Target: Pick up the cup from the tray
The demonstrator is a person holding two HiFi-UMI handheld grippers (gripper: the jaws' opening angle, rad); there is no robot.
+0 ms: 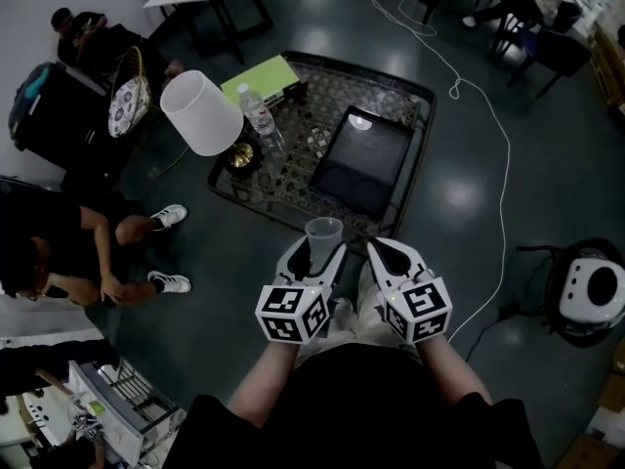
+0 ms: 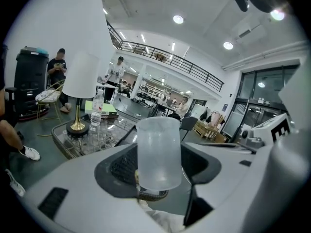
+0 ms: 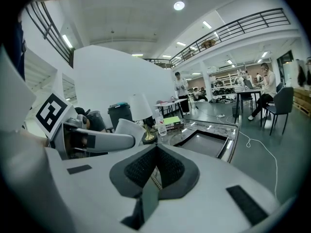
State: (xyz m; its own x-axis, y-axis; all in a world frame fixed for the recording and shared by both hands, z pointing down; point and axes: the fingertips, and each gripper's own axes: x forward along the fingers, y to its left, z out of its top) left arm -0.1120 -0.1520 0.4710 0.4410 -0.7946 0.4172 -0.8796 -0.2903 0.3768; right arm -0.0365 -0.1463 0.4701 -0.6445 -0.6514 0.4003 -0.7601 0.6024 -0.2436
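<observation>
A translucent plastic cup [image 1: 323, 234] stands upright between the jaws of my left gripper [image 1: 314, 254], held in the air just in front of the near edge of the low table. In the left gripper view the cup [image 2: 159, 152] fills the gap, with both pads pressed on its lower sides and my left gripper [image 2: 158, 166] shut on it. The black tray [image 1: 371, 145] lies on the table beyond, with nothing on it. My right gripper [image 1: 389, 255] hovers beside the left one, shut and empty; in its own view my right gripper [image 3: 155, 165] has its pads touching.
On the wicker-and-glass table [image 1: 422, 94] stand a white-shaded lamp [image 1: 202, 113], a water bottle [image 1: 262, 117] and a green book [image 1: 259, 78]. A person [image 1: 88, 252] sits on the floor at left. A white cable [image 1: 488, 115] runs across the floor at right.
</observation>
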